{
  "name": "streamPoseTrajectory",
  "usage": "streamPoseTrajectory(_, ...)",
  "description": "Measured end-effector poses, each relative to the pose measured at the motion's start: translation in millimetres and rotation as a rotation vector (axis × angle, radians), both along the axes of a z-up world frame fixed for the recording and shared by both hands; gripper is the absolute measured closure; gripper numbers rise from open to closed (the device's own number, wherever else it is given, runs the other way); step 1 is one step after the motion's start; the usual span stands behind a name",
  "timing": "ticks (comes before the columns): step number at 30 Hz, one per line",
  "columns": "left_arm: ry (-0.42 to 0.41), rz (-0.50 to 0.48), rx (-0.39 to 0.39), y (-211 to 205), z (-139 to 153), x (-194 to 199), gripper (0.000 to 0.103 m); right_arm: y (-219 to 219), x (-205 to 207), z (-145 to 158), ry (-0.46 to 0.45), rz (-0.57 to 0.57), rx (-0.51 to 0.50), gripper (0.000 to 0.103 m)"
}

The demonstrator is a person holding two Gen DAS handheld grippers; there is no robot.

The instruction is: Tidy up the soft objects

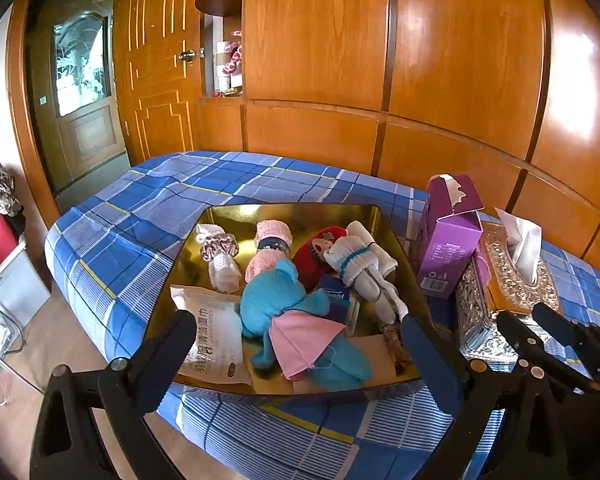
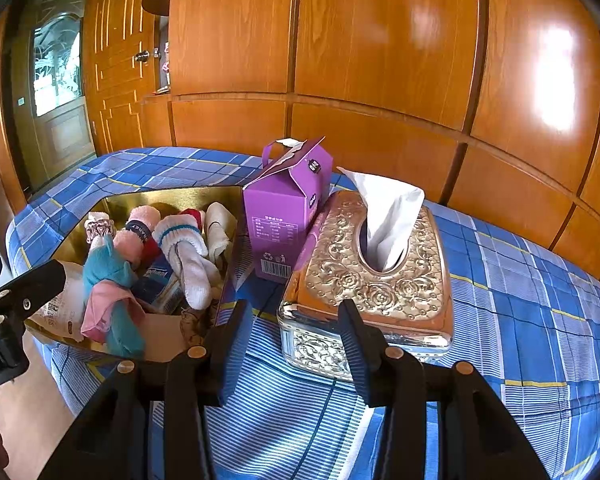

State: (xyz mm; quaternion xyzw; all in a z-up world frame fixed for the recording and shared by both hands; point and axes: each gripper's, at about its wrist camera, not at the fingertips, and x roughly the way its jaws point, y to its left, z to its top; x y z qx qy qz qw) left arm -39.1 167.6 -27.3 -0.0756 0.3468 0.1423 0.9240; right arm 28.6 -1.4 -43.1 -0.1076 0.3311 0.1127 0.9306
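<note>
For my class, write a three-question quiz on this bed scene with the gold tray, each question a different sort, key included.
1. True or false: the pink face mask lies on the turquoise plush toy inside the shiny gold metal tray.
2. What sticks out of the ornate gold tissue box? A) white tissue B) red sock C) pen
3. Fill in: the purple cardboard carton stands between the tray and the ____.

Key: 1 true; 2 A; 3 tissue box.

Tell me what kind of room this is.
Probably a bedroom: a bed under a blue plaid sheet, a wall of wooden wardrobe panels behind it, and a wooden door at the far left.
</note>
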Motion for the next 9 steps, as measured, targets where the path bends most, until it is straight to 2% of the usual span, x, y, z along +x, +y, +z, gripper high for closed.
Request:
streamPoseTrajectory(5,-0.022,0.013,0.011,0.5,-0.2,-3.5,0.001,-1.7,-1.2,1.2,-0.004,0.000,-0.002,0.059)
streamPoseTrajectory(9,-0.018,0.002,-0.008,1.5,0.4,-2.8,0.000,-2.6,-3.2,4.6,-0.017,0.004,0.000,0.059)
